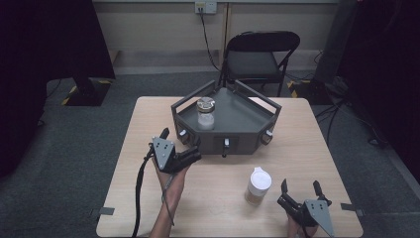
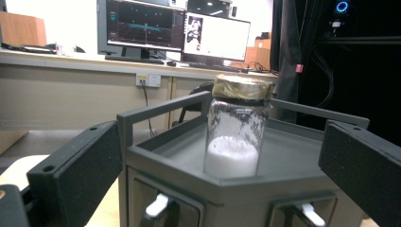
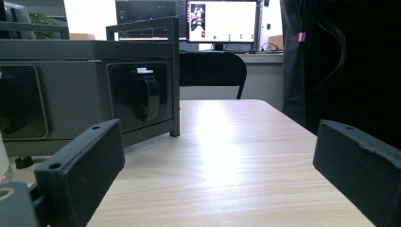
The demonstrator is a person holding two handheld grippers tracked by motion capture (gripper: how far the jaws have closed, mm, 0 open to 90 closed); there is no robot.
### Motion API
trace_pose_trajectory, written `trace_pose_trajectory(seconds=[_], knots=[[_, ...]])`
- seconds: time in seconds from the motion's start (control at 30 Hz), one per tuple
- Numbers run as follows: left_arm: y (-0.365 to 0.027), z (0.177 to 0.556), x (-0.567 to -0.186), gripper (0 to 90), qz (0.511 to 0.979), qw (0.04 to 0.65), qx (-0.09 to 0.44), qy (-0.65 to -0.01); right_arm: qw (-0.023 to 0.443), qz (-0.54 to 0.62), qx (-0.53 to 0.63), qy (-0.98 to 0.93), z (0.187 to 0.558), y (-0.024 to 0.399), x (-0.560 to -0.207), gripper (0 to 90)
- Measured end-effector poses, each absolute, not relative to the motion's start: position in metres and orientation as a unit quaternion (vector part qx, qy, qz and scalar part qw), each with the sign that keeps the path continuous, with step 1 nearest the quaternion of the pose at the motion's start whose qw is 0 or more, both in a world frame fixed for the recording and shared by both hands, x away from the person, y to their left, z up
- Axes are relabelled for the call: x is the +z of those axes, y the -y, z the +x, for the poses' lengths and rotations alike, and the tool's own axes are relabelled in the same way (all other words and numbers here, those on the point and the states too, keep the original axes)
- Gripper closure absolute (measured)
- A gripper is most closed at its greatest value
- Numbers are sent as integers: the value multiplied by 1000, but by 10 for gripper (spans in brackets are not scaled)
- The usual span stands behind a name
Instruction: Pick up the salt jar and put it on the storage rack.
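Left gripper hovers at the near-left side of the grey stand on the table, jaws spread wide and empty, lined up on the gold-lidded jar of white powder standing on the stand's left part. Right gripper sits at the table's near-right corner, jaws also spread and empty, and the white-capped bottle stands just beside it toward the near edge's middle.

Pale wood-grain table with soft sheen, matt dark grey plastic tray, clear glass jar, dull gold metallic lid, matt black jaws
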State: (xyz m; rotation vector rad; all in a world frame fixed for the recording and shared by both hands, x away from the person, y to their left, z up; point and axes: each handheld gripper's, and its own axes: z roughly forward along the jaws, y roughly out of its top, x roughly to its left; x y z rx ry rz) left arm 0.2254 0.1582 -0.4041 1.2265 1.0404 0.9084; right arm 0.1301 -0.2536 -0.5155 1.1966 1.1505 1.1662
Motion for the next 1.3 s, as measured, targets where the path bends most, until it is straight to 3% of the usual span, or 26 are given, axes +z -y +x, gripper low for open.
trace_pose_trajectory(seconds=[0.17, 1.3], knots=[[-165, 218, -413, 1, 523, 608, 378, -461, 529, 501, 487, -481, 130, 253, -516, 14], [-147, 168, -490, 0, 529, 570, 438, -451, 530, 501, 487, -480, 130, 252, -516, 14]])
